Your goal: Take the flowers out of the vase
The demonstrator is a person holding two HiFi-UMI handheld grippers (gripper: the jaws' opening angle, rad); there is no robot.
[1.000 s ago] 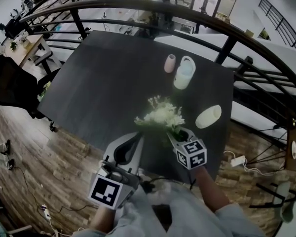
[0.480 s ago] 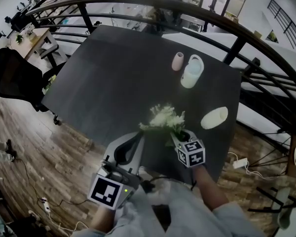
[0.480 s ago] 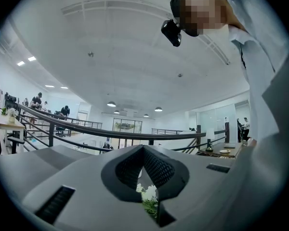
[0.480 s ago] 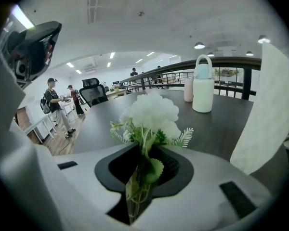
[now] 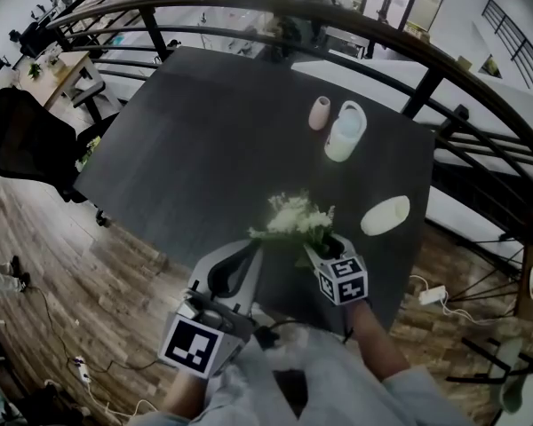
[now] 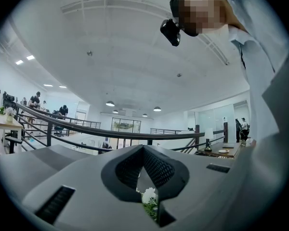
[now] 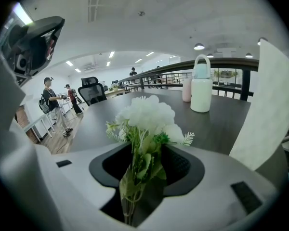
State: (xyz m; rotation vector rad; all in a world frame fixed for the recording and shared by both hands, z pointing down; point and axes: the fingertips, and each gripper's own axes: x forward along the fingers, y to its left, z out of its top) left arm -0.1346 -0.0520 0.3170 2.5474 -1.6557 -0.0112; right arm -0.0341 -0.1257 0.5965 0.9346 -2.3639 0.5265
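Observation:
A bunch of white flowers (image 5: 293, 217) with green leaves lies low over the dark table (image 5: 204, 140), near its front edge. Its stems run back between the jaws of my right gripper (image 5: 316, 243). In the right gripper view the blooms (image 7: 147, 114) stand just ahead of the right gripper (image 7: 145, 149). Its jaws are opening, and a dark gap shows beside the stems. The white vase (image 5: 384, 215) lies on its side to the right, apart from the flowers. My left gripper (image 5: 251, 248) hangs shut and empty left of the bunch, and a bloom (image 6: 149, 196) shows behind the left gripper (image 6: 144, 149).
A pink cup (image 5: 319, 112) and a white bottle with a pale blue lid (image 5: 342, 136) stand at the table's far side. A dark curved railing (image 5: 409, 51) runs behind the table. A black office chair (image 5: 27, 145) stands on the wooden floor at the left.
The right gripper and the flowers have sunk a little toward the table. The left gripper has stayed where it was.

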